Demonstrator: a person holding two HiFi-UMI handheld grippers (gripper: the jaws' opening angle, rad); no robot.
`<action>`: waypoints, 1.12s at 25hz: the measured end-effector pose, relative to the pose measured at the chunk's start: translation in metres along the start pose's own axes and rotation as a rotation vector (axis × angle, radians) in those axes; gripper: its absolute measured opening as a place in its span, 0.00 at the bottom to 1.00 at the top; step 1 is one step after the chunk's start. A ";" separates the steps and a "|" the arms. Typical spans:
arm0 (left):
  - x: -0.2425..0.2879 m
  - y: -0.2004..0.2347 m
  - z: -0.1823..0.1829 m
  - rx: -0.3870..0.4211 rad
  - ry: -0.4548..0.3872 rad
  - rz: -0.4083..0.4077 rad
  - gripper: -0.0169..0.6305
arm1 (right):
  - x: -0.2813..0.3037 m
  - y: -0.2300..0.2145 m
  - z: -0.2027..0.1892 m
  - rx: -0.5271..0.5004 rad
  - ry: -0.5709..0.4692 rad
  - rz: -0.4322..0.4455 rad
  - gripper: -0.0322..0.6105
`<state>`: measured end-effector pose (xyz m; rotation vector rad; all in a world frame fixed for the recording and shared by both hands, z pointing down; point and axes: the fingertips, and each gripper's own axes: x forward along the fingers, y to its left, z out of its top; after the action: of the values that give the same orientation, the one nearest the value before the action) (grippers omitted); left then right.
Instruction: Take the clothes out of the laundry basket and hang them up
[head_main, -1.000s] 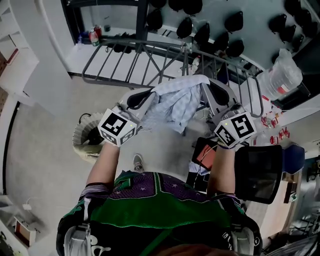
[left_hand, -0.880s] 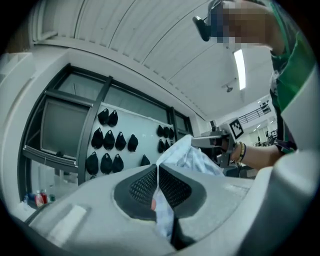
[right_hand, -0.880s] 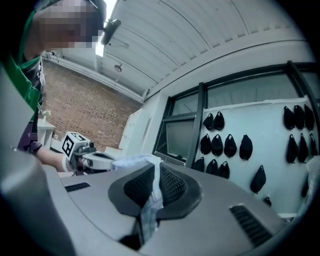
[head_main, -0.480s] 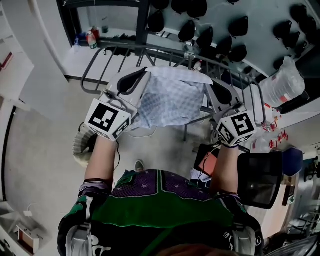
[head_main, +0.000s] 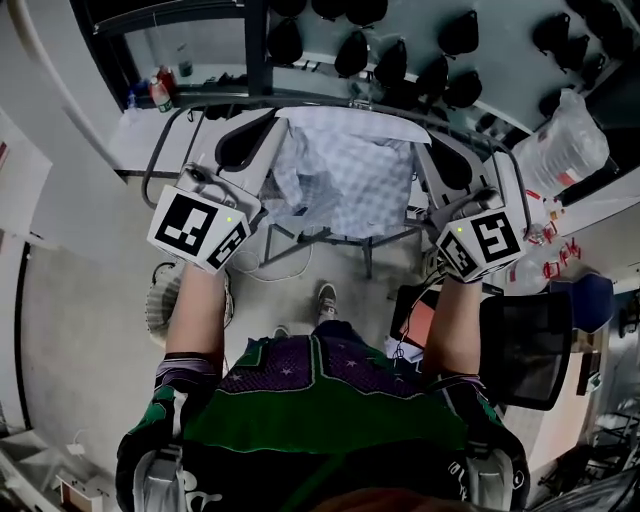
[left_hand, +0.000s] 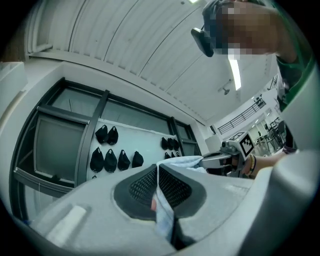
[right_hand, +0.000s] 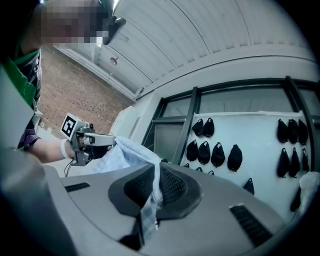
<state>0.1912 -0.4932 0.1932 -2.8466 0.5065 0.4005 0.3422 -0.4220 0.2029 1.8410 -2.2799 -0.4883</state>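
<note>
Your left gripper (head_main: 272, 125) is clamped on 1 top corner of the checked garment (head_main: 350, 185); your right gripper (head_main: 428, 152) is clamped on the other. The garment hangs spread between the 2 grippers, with the drying rack (head_main: 210, 104) below them.

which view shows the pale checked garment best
The head view: it shows the whole checked garment spread between the left hand-held gripper and the right hand-held gripper. The left gripper view and the right gripper view each show only a strip pinched in shut jaws, plus bunched cloth at the other gripper.
</note>
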 end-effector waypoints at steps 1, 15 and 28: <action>0.009 -0.002 -0.003 0.008 0.004 -0.005 0.06 | 0.000 -0.010 -0.001 0.001 -0.009 -0.005 0.07; 0.147 0.034 -0.074 0.046 0.120 0.013 0.06 | 0.056 -0.136 -0.060 0.050 -0.034 0.016 0.07; 0.180 0.051 -0.271 -0.109 0.454 0.070 0.06 | 0.114 -0.160 -0.252 0.213 0.286 0.137 0.07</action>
<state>0.3963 -0.6652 0.3840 -3.0330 0.6820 -0.2255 0.5475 -0.5991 0.3726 1.6957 -2.3080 0.0402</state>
